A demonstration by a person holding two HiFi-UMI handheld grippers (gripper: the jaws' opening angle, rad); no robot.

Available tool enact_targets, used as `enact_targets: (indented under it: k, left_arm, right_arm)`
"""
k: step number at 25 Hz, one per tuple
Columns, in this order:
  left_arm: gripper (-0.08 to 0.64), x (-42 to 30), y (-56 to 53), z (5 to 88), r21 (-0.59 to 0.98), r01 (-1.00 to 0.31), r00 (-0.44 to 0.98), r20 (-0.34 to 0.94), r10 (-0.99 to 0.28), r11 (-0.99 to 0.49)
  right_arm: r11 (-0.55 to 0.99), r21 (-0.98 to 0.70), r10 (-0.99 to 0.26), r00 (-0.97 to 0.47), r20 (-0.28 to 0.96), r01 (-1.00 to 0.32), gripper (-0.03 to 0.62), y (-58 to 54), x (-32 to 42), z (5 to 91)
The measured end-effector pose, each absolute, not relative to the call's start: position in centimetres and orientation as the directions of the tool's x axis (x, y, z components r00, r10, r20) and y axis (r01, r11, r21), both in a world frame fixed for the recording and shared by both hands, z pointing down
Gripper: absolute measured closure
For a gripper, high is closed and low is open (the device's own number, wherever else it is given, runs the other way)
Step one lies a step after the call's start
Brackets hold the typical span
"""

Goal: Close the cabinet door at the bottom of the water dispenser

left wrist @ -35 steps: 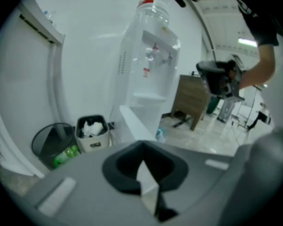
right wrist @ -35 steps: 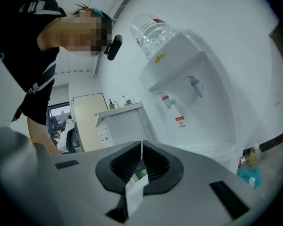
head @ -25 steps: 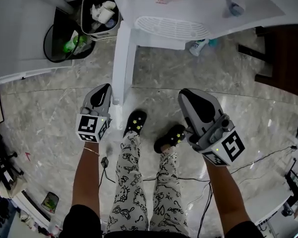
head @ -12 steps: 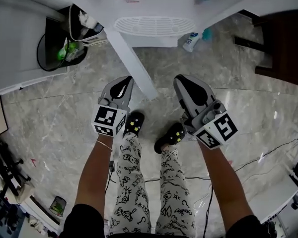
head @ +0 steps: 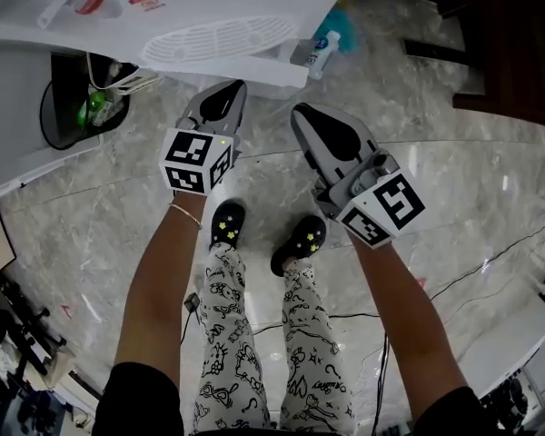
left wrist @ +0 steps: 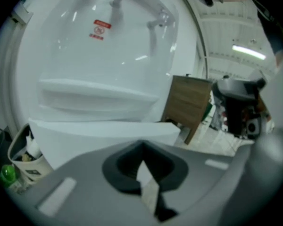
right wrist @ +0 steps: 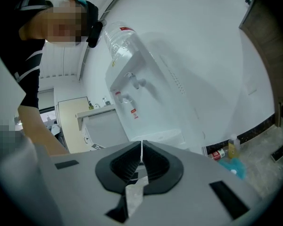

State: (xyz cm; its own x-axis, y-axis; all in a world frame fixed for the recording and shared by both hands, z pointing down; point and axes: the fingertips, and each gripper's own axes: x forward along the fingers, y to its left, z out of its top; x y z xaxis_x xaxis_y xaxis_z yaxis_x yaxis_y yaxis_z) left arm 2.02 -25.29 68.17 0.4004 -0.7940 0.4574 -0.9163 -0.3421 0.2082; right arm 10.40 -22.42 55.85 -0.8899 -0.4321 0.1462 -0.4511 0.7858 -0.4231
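Standing on a marble floor (head: 436, 207), facing a white dispenser (head: 218, 3) at the top of the head view. Both arms stretched forward, one hand-held gripper in each hand.

Left hand-held gripper (head: 227, 89): jaws closed on each other, nothing between the pads. Tip just under the drip tray (head: 220, 39), right at the dispenser's lower front. Touching it or just short of it: impossible to tell.

Right hand-held gripper (head: 302, 114): jaws likewise pressed together, empty. Held beside the left one, a little farther back from the dispenser, tip angled toward it.

Door (left wrist: 89, 138): in the left gripper view, a white slab below the tray ledge, running across the dispenser's base straight ahead of the jaws. From above, only a narrow white strip under the tray, in line with the front. Fully home or a crack ajar: cannot tell.

Left of the dispenser, a bin (head: 68, 107) with a black liner, a green bottle (head: 91, 109) in it. Right of the dispenser, a spray bottle (head: 316, 51) on the floor, and farther right a dark wooden cabinet (head: 513, 53). Below the grippers, two black shoes (head: 225, 225), patterned trousers (head: 227, 334), and a thin cable (head: 490, 266) trailing over the floor.
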Motion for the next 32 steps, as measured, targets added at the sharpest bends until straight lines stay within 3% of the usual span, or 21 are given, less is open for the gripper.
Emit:
enact_targets:
  k: [15, 23, 32]
  left_arm:
    - [0.56, 1.4, -30.9, 70.2, 0.273, -0.943, 0.309, 0.499, -0.81, -0.192]
    - [0.56, 2.6, -29.8, 69.1, 0.263, -0.929, 0.359, 0.478, -0.801, -0.26]
    - [0.56, 6.6, -22.1, 63.0, 0.229, -0.859, 0.51, 0.45, -0.733, -0.457]
  right_arm:
    - [0.771, -0.436, -0.459, -0.88, 0.124, -0.464, 0.575, -26.3, 12.4, 56.0]
    - [0.769, -0.428, -0.467, -0.874, 0.133, -0.476, 0.574, -26.2, 12.5, 55.5]
    - [0.772, -0.424, -0.441, -0.88, 0.178, -0.473, 0.575, -23.2, 11.4, 54.4]
